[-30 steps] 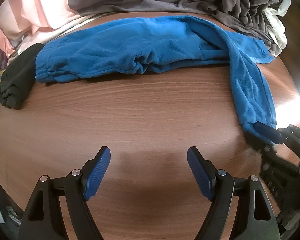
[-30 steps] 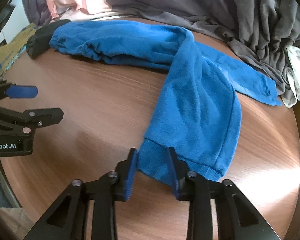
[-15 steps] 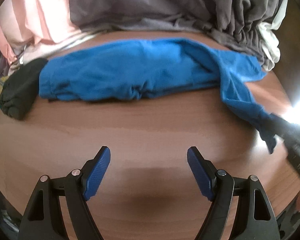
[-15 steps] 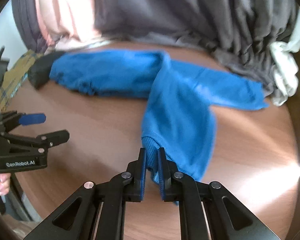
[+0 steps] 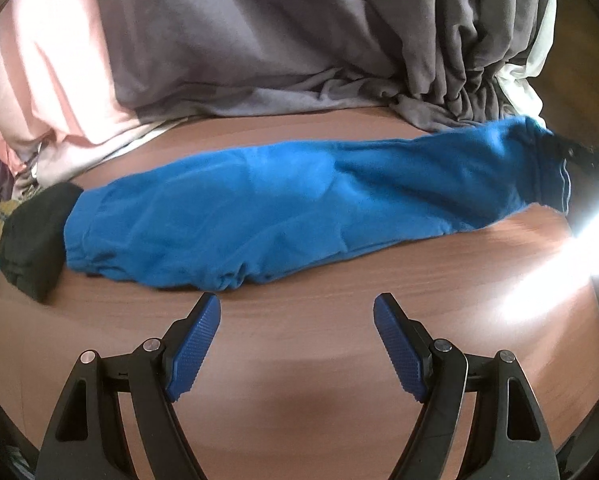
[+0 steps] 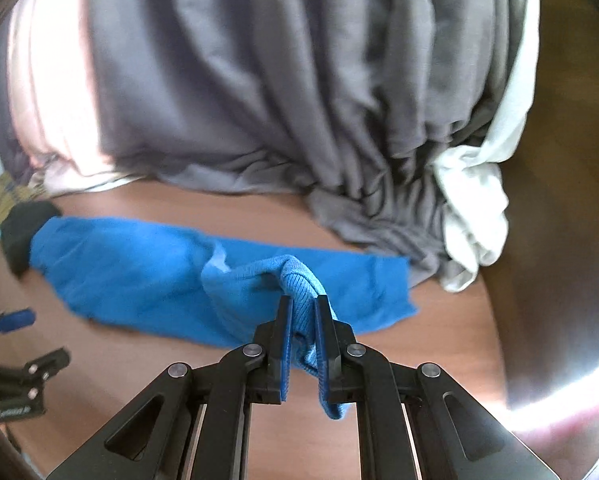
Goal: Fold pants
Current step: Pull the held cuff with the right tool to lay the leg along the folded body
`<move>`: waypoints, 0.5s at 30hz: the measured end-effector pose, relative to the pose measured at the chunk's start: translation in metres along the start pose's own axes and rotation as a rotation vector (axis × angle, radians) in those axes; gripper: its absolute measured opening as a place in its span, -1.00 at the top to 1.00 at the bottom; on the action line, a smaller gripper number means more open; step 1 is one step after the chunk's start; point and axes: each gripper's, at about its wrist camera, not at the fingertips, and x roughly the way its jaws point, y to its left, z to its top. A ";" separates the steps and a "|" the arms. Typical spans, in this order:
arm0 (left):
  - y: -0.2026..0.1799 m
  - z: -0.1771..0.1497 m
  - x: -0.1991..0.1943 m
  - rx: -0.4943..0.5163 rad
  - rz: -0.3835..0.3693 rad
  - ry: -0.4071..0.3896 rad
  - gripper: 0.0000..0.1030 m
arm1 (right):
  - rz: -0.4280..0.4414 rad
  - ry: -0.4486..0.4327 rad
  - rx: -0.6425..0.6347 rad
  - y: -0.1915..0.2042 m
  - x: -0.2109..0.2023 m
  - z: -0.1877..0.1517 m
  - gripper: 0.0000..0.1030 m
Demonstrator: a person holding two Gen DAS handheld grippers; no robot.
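The blue pants (image 5: 259,216) lie as a long band across the brown wooden table (image 5: 339,340), running left to right. My right gripper (image 6: 302,312) is shut on the ribbed cuff (image 6: 299,280) of one leg, lifted above the rest of the blue pants (image 6: 131,272) and over their middle. In the left wrist view that right gripper (image 5: 579,156) shows as a dark shape at the pants' right end. My left gripper (image 5: 297,316) is open and empty, just in front of the pants' near edge. The left gripper (image 6: 15,340) also appears at the left edge of the right wrist view.
A heap of grey cloth (image 5: 299,40) and pink cloth (image 5: 39,80) fills the back of the table. White fabric (image 6: 475,216) lies at the back right. A black garment (image 5: 35,240) sits at the pants' left end. Bright glare (image 5: 559,264) falls on the table's right side.
My right gripper closed on the cuff, lifted it and carried the leg up and back over the other leg. My left gripper rose and moved toward the pants, still open.
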 end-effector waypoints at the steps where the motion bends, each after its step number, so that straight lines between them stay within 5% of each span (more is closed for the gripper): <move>1: -0.003 0.002 0.001 0.003 0.000 -0.002 -0.53 | -0.013 0.002 0.007 -0.007 0.006 0.005 0.78; 15: -0.048 0.040 0.039 0.022 0.023 -0.002 -0.53 | -0.026 0.079 0.046 -0.076 0.080 0.024 0.78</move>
